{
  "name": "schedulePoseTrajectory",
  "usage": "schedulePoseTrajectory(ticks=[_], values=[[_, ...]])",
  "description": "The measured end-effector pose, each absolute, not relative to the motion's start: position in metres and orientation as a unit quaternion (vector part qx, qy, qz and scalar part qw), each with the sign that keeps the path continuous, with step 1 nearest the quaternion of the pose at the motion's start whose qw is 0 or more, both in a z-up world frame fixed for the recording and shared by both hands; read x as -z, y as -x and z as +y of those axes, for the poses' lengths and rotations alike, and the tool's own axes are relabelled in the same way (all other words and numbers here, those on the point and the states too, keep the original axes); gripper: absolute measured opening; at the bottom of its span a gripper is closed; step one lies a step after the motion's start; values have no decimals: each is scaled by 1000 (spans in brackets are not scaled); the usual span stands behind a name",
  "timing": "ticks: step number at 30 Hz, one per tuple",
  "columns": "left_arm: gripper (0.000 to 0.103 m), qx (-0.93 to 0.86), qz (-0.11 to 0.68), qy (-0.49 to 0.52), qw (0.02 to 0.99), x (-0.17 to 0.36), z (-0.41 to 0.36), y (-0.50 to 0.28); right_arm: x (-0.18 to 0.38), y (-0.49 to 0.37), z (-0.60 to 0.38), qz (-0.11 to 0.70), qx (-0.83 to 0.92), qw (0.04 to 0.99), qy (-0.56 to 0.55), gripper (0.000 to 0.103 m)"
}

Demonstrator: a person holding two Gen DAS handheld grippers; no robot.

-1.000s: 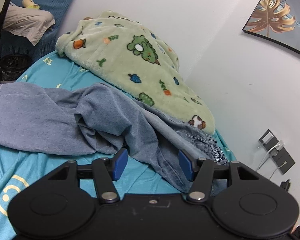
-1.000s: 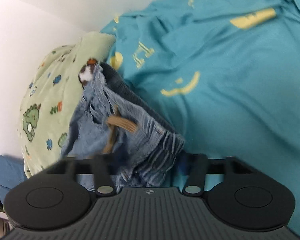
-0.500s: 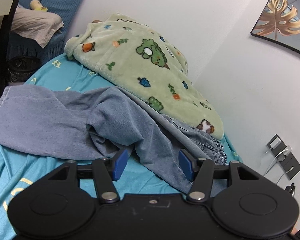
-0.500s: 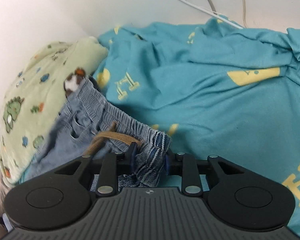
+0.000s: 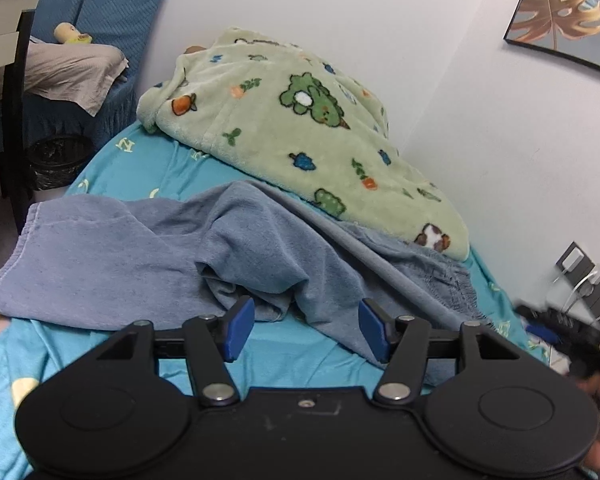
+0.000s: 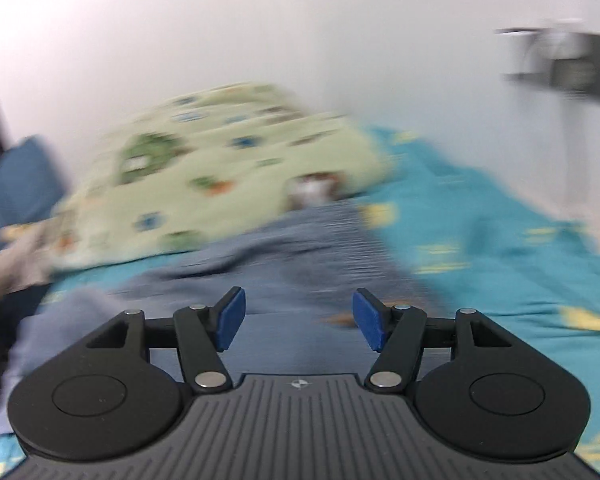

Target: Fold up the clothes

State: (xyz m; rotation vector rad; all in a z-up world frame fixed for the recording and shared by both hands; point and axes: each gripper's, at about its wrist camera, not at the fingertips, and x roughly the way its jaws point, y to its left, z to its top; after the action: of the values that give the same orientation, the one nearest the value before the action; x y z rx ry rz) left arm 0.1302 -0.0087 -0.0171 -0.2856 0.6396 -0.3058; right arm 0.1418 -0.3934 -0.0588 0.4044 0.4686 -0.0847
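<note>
One pair of blue trousers (image 5: 148, 256) is lying crumpled on the teal bedsheet (image 5: 300, 344), near one green blanket (image 5: 300, 140); two grippers, left (image 5: 306, 330) gaping empty, right (image 6: 298, 320) opening empty; only the left view is showing one framed picture (image 5: 568, 8)

Teal-sheeted bed (image 5: 148, 168) bears crumpled blue trousers (image 5: 132, 256), apparently touching green blanket (image 5: 284, 136).
</note>
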Motion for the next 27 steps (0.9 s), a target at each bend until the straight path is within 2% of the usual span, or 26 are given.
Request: schedulePoseTrajectory(ticks=[6,12,18,20,21,24,27], values=[[56,133,334,153,921,27,5,-144,58,-230,-313,258,-86,949,-161,65],[56,115,351,145,918,39,12,-162,88,-317,-259,304,-103,942,-99,65],[56,111,363,166,910,53,21,-179,104,-352,-229,322,-163,930,-66,63],[55,108,366,169,909,57,22,-182,105,-357,-223,323,-156,932,-60,43],[55,107,367,174,907,58,23,-184,105,-358,-222,325,-150,932,-63,19],[54,112,364,199,903,56,29,-183,91,-339,-222,310,-153,936,-70,6],[54,111,346,221,905,46,35,-177,67,-307,-218,285,-169,942,-47,4]])
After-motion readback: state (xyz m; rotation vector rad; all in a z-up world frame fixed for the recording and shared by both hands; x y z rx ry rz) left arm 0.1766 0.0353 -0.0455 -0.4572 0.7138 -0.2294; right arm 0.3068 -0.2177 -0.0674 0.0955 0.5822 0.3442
